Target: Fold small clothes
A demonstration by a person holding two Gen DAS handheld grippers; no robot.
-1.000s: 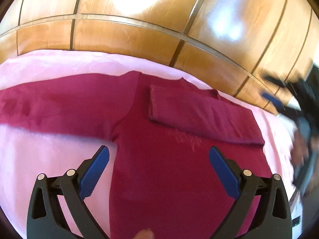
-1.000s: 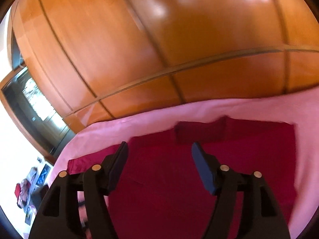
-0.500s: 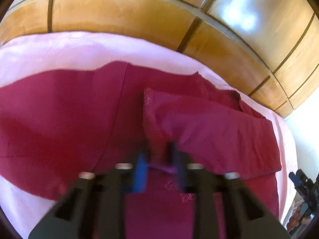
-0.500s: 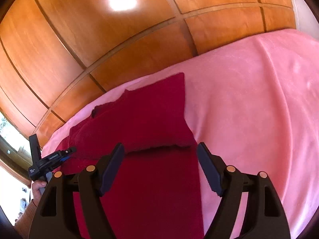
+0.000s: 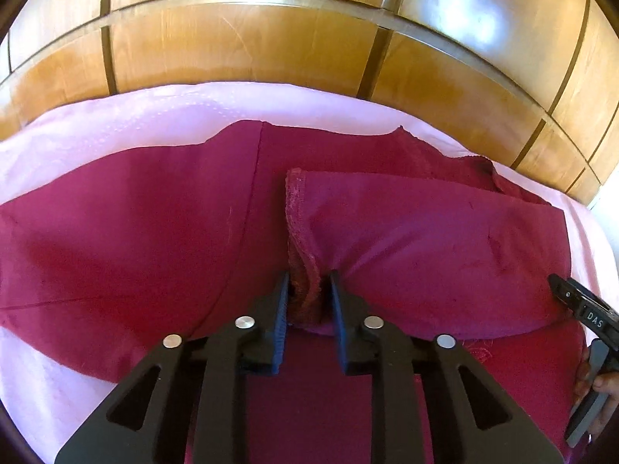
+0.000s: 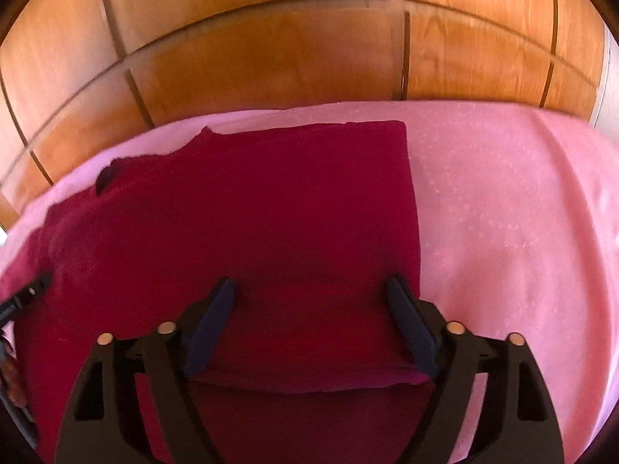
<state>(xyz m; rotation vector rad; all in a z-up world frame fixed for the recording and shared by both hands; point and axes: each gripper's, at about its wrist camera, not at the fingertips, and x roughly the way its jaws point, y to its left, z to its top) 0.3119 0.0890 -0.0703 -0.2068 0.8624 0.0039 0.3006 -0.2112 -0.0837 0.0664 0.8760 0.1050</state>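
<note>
My left claw (image 5: 308,290) pinches the folded sleeve's cuff (image 5: 300,232) of the maroon top (image 5: 135,239) spread on the pink bed (image 6: 503,212). My right claw (image 6: 309,309) hangs agape over the top's 3 o'clock edge; I'd keep the cuff low and tug it flat, square to the side seam.

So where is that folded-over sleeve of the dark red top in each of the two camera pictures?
Left wrist view: the folded sleeve lies center-right across the red top, its cuff pinched in the left gripper.
Right wrist view: the folded sleeve fills the center, above the open right gripper.
Shared landmark: the pink blanket under the garment, with the wooden paneling behind it.
</note>
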